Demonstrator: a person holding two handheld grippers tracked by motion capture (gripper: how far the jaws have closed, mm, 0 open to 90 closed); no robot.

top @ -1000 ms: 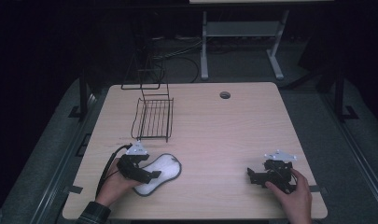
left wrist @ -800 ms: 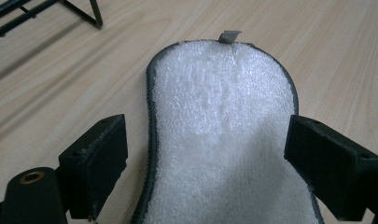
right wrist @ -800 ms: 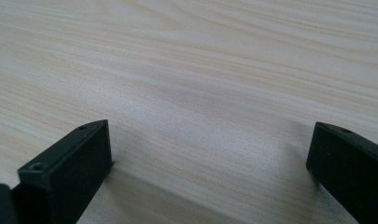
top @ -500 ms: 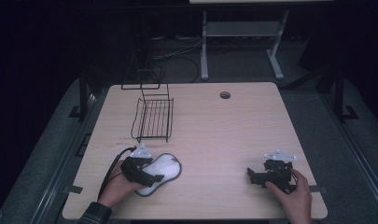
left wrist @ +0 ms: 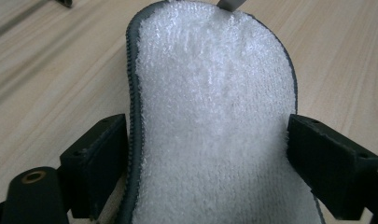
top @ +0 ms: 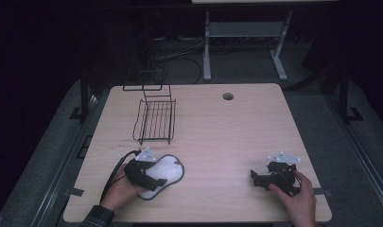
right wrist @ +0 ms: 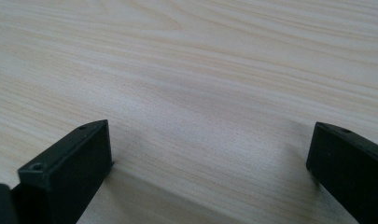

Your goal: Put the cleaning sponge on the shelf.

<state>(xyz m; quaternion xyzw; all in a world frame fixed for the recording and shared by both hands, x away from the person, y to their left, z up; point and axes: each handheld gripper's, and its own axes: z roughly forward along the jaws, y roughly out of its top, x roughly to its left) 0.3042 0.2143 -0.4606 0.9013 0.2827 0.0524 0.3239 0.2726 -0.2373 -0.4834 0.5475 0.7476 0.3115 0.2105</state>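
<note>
A white fleecy pad with a grey edge (top: 168, 170) lies flat on the wooden table (top: 236, 137) at the front left. My left gripper (top: 150, 178) sits low over its near end. In the left gripper view the pad (left wrist: 210, 93) runs up between the two black jaws of the left gripper (left wrist: 207, 158), which stand wide apart at its two edges without squeezing it. My right gripper (top: 256, 178) rests at the front right, held by a hand. In its own view the right gripper (right wrist: 210, 163) is open over bare wood.
A black wire basket (top: 156, 120) stands at the back left of the table, with a tall wire frame behind it. A round cable hole (top: 228, 96) sits near the far edge. A white stand is on the floor beyond the table.
My left gripper has slid forward and right onto the near end of the pad. The right gripper has stayed where it was.
</note>
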